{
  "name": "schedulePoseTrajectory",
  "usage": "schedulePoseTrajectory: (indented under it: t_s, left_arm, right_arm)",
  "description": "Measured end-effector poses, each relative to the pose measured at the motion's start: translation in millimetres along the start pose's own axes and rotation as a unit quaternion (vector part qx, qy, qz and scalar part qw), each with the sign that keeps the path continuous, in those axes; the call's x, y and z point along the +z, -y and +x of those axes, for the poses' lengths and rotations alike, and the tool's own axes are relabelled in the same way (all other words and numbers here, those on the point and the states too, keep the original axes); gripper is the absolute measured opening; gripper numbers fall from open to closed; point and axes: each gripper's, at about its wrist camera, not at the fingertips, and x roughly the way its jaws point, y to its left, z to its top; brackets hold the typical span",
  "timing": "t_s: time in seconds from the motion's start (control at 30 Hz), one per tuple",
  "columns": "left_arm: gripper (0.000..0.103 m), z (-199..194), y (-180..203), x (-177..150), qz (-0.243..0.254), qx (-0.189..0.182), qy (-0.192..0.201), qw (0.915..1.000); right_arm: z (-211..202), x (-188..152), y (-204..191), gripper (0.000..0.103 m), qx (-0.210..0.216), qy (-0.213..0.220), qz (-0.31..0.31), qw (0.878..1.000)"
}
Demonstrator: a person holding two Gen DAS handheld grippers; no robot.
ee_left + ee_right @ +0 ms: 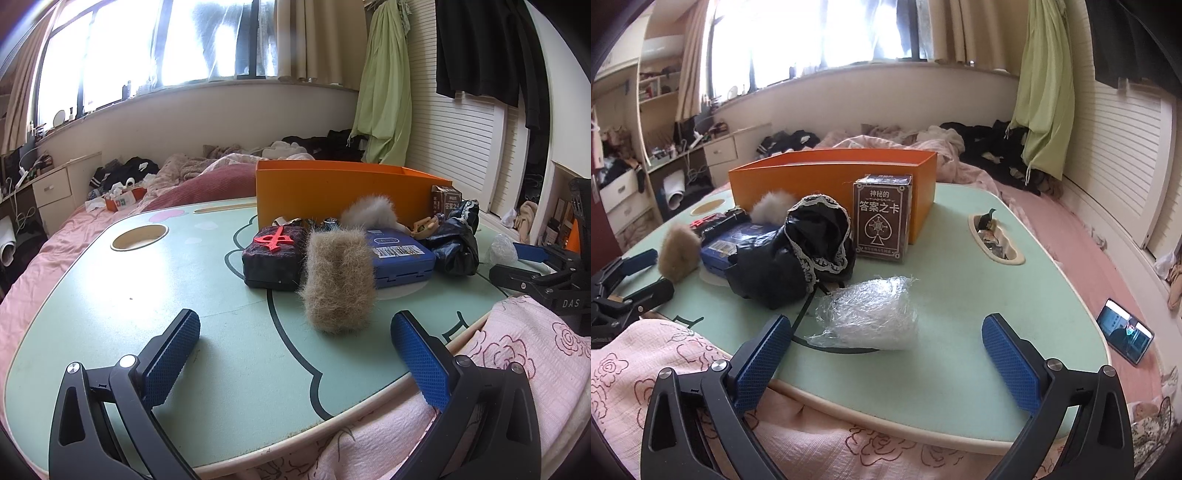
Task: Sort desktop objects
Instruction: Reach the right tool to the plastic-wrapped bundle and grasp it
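An orange box [343,192] [827,181] stands at the back of the green lap table [147,295] [953,295]. In front of it lie a tan furry pouch [338,280] [676,254], a dark case with a red emblem [275,258], a blue box [400,258] [727,247], a white fluffy ball [369,212] [774,210], black lace-trimmed cloth [456,247] [798,254], a brown card box [882,218] and crumpled clear plastic [868,314]. My left gripper [295,354] is open, near the pouch. My right gripper [886,354] is open, just short of the plastic.
The table has a round cup hole [140,236] and an oval slot [995,240] with small items. It sits on a pink bed; a phone [1124,336] lies right of it. The right gripper shows in the left wrist view [535,273], the left gripper in the right wrist view [628,284].
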Motion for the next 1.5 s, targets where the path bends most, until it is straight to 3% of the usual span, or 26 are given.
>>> schedulePoseTrajectory:
  t_s: [0.73,1.07,1.27,1.33,1.4,1.47,1.5]
  left_arm:
    - [0.103,-0.6,-0.5,-0.3,0.0,-0.001,0.0,1.0]
    - [0.103,-0.9,-0.7,-0.4,0.0,-0.001,0.0,1.0]
    - [0.103,-1.1,-0.8,-0.4,0.0,-0.001,0.001,1.0]
    - [0.103,-1.1,-0.7,-0.4,0.0,-0.001,0.001,1.0]
    - [0.103,-1.1,-0.9,-0.5,0.0,-0.001,0.001,1.0]
    - [0.103,-1.2,-1.0,-0.5,0.0,-0.001,0.0,1.0]
    - [0.103,-1.3,-1.0,-0.6,0.0,-0.001,0.0,1.0]
  right_arm:
    - [-0.3,-0.2,2.3,0.103,-0.002,0.002,0.001,1.0]
    - [0.6,12.8,19.5,0.103,-0.003,0.008,0.045,0.999]
    - [1.8,23.2,9.0,0.102,-0.014,0.019,0.026,0.999]
    - [2.6,23.4,4.4,0.088,-0.012,0.02,0.014,1.0]
    - [3.7,21.4,-0.2,0.052,-0.009,0.016,0.004,1.0]
    - [5.3,19.3,-1.7,0.034,-0.007,0.013,0.002,1.0]
    - [4.5,18.0,-2.0,0.034,-0.008,0.015,0.004,1.0]
